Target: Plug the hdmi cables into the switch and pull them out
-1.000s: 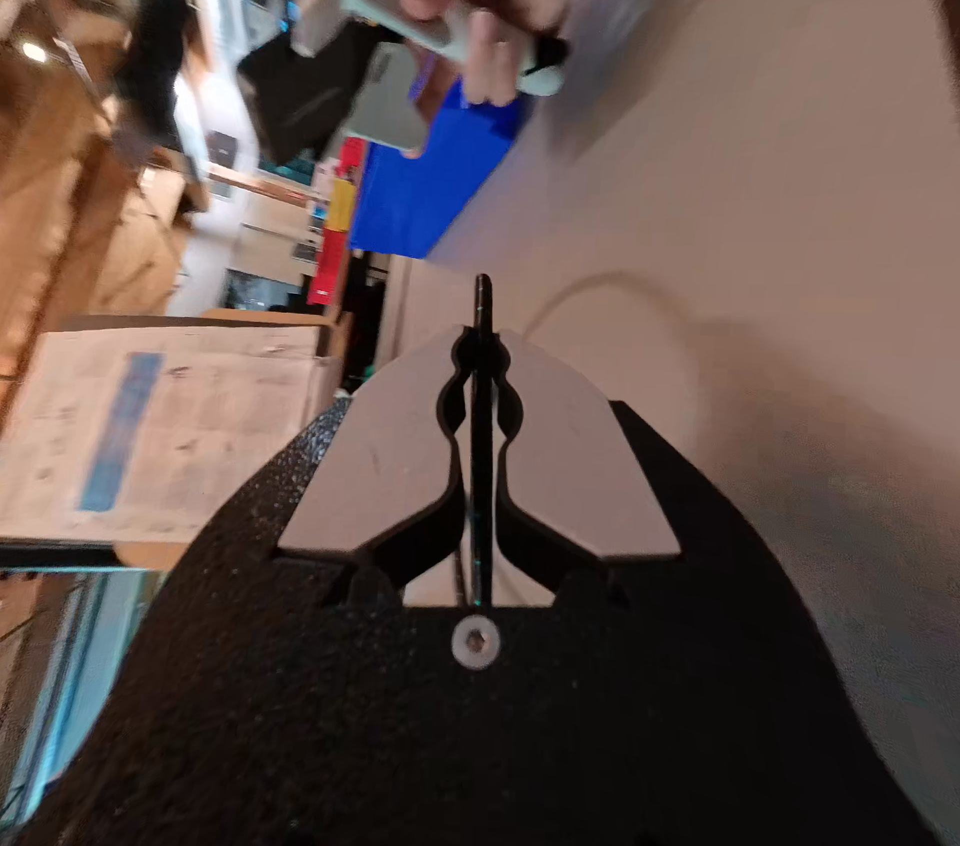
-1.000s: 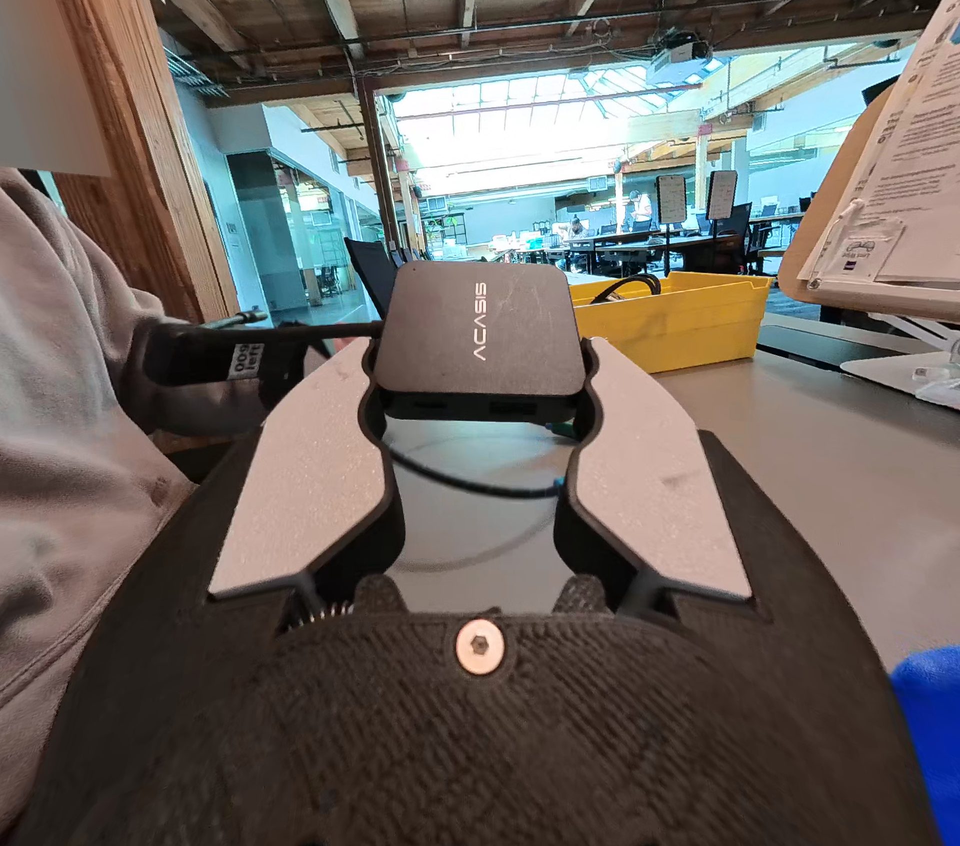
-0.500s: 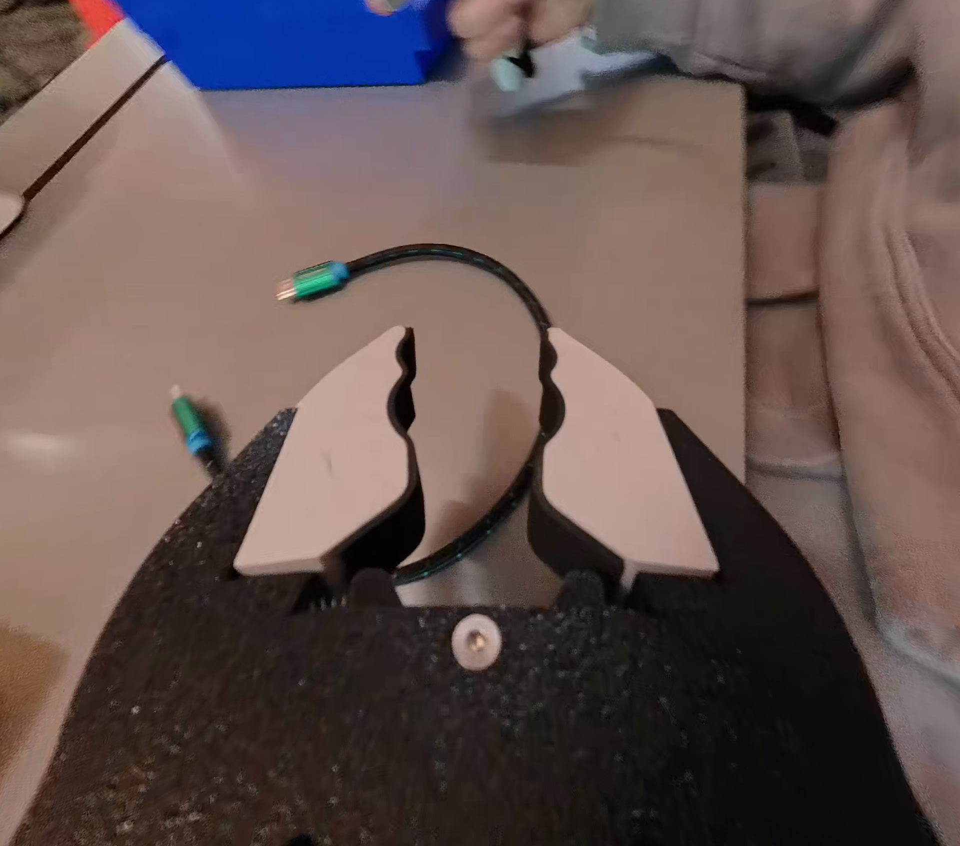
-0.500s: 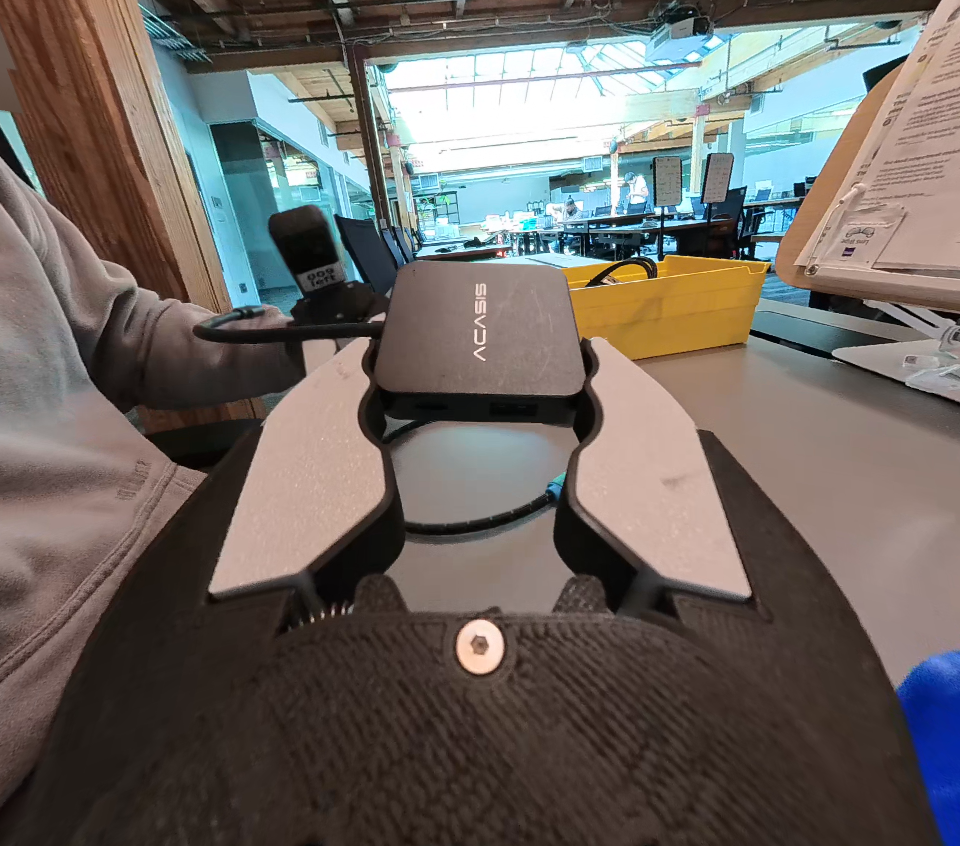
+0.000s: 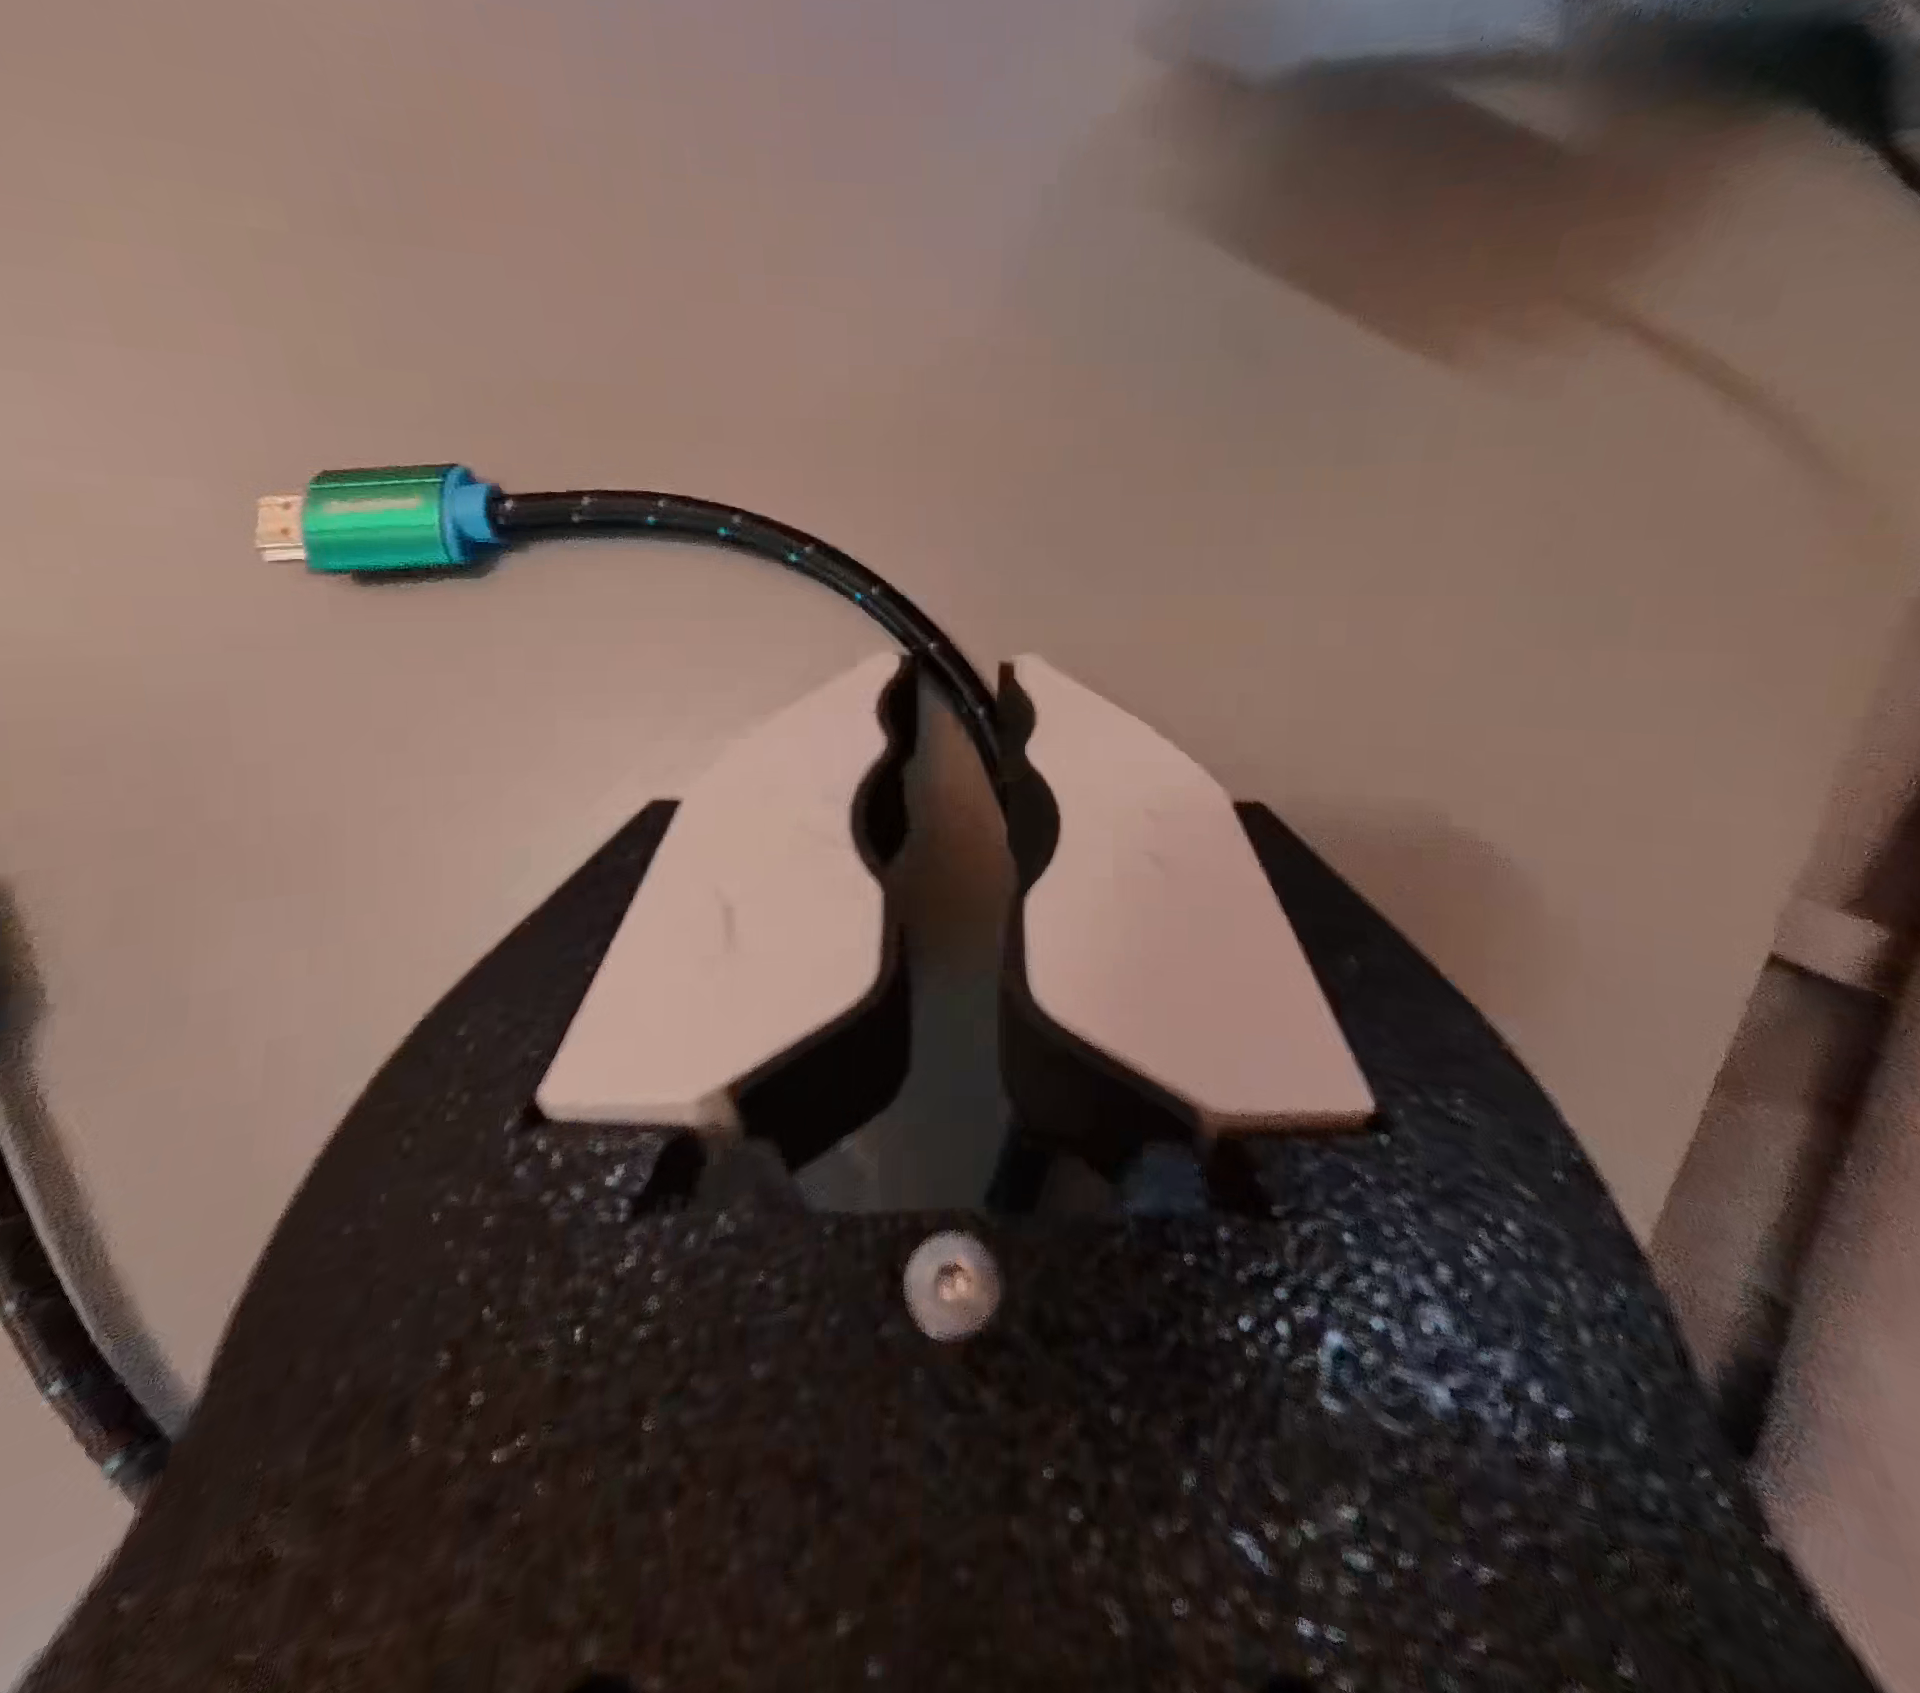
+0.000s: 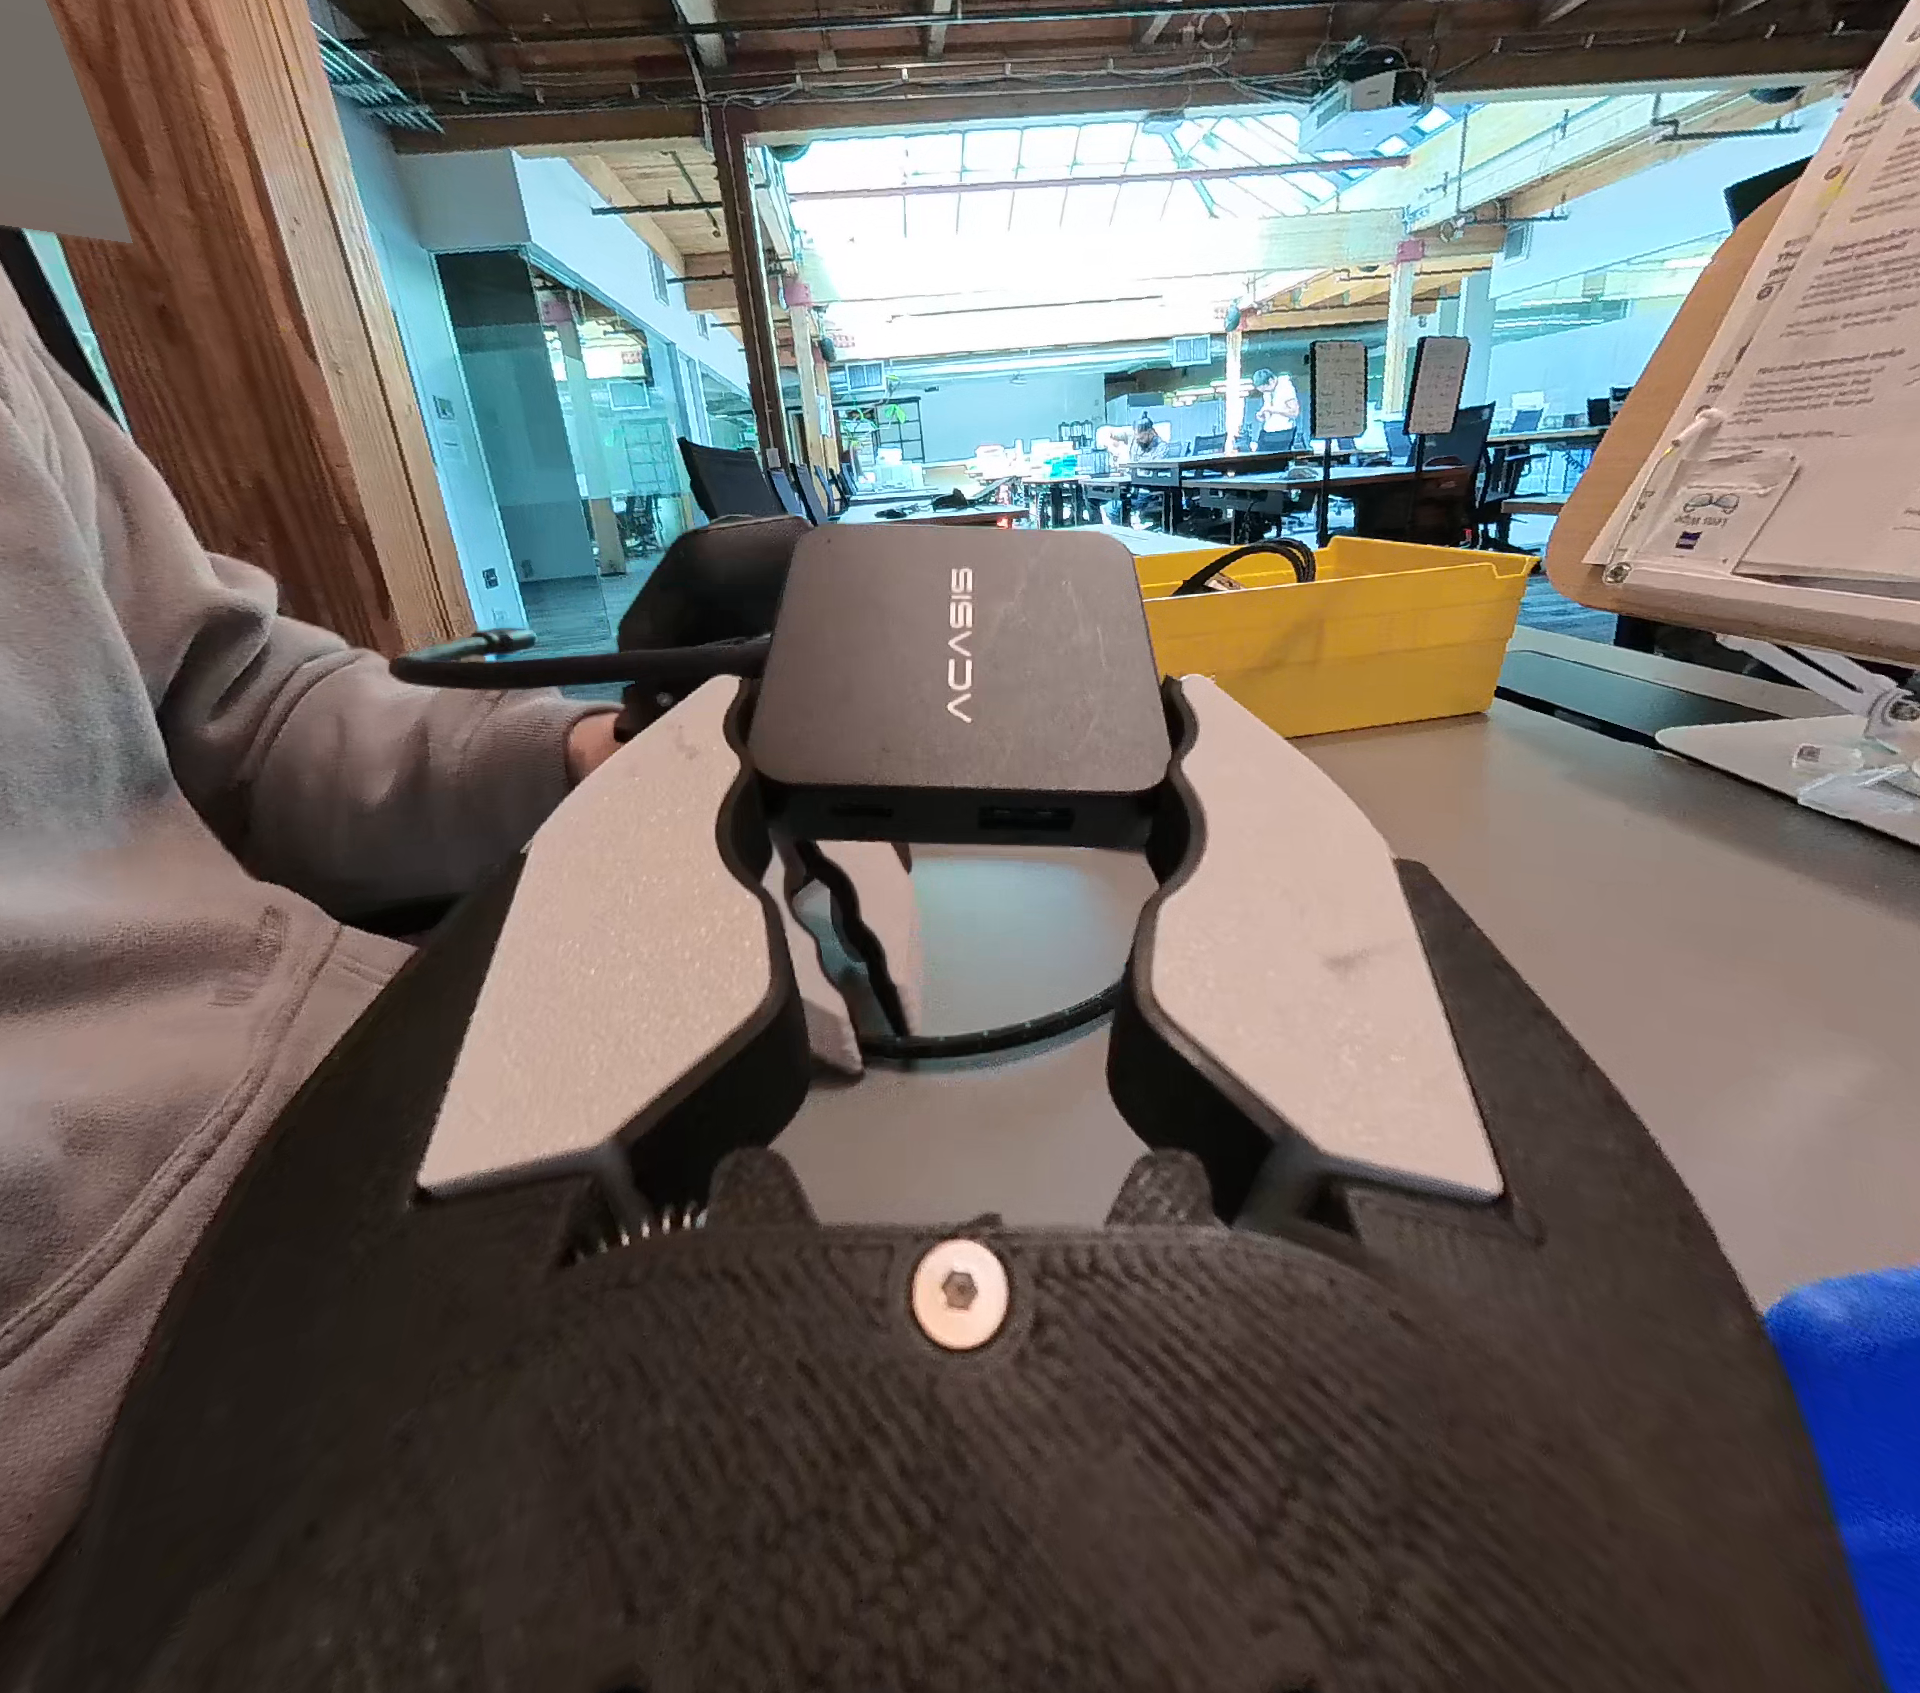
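Note:
My right gripper (image 6: 961, 693) is shut on the black hdmi switch (image 6: 956, 667) and holds it level above the grey table (image 6: 1610, 916), with two ports facing me. A black braided hdmi cable (image 5: 790, 552) with a green plug (image 5: 384, 519) lies on the table. My left gripper (image 5: 958, 677) points down at it with its jaws closed to a narrow gap around the cable, a hand's width behind the plug. In the right wrist view one left finger (image 6: 842, 947) shows below the switch, touching the cable (image 6: 997, 1030). A thin black lead (image 6: 582, 661) runs out from the switch's left side.
A second black cable (image 5: 62, 1280) curves along the left edge. A yellow bin (image 6: 1330, 646) holding cables stands behind the switch, a document stand (image 6: 1766, 396) at the right, a blue bin (image 6: 1849, 1435) near right. The person's grey sleeve (image 6: 156, 812) fills the left.
The left gripper, shut on the cable a second ago, opened and let it lie on the table, then tilted down and closed around it again. The right gripper has held the switch steady.

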